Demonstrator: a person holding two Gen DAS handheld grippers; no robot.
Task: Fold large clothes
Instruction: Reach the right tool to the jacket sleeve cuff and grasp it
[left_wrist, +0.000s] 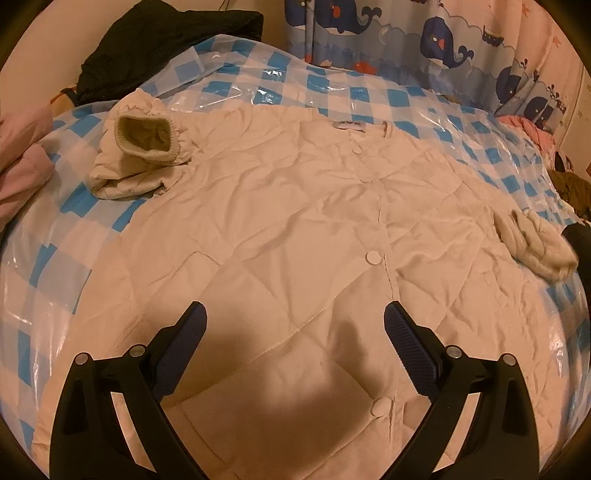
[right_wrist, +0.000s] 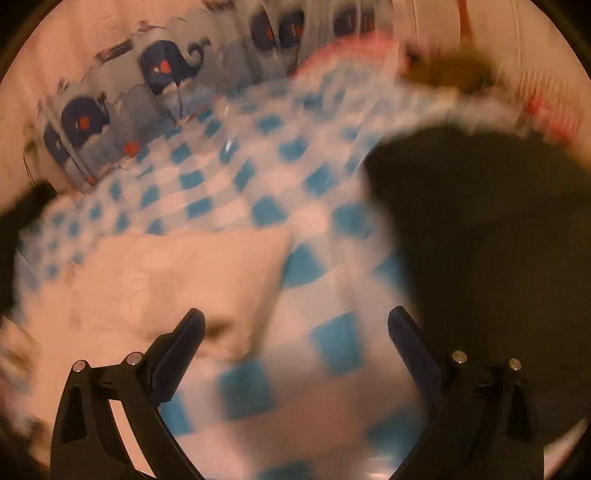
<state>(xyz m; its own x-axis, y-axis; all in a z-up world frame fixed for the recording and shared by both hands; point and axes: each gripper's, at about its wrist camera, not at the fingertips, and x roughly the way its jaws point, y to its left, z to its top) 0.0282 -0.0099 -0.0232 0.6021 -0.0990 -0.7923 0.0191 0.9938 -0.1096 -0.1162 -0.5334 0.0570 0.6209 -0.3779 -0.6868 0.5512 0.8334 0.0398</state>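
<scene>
A cream quilted jacket (left_wrist: 295, 229) lies spread flat, front up and buttoned, on a blue-and-white checked bed cover (left_wrist: 332, 88). Its left sleeve (left_wrist: 144, 147) is bunched with the ribbed cuff open toward me. Its right sleeve cuff (left_wrist: 532, 240) lies on the jacket's right side. My left gripper (left_wrist: 293, 317) is open and empty, hovering over the jacket's lower front. In the blurred right wrist view my right gripper (right_wrist: 295, 325) is open and empty above the checked cover (right_wrist: 280, 373), with the jacket's edge (right_wrist: 166, 273) to its left.
A black garment (left_wrist: 162, 48) lies at the back left and pink cloth (left_wrist: 18, 162) at the left edge. A whale-print curtain (left_wrist: 406, 33) hangs behind the bed. A large dark cloth (right_wrist: 498, 258) lies right of my right gripper. More clothes (left_wrist: 569, 184) pile at the right.
</scene>
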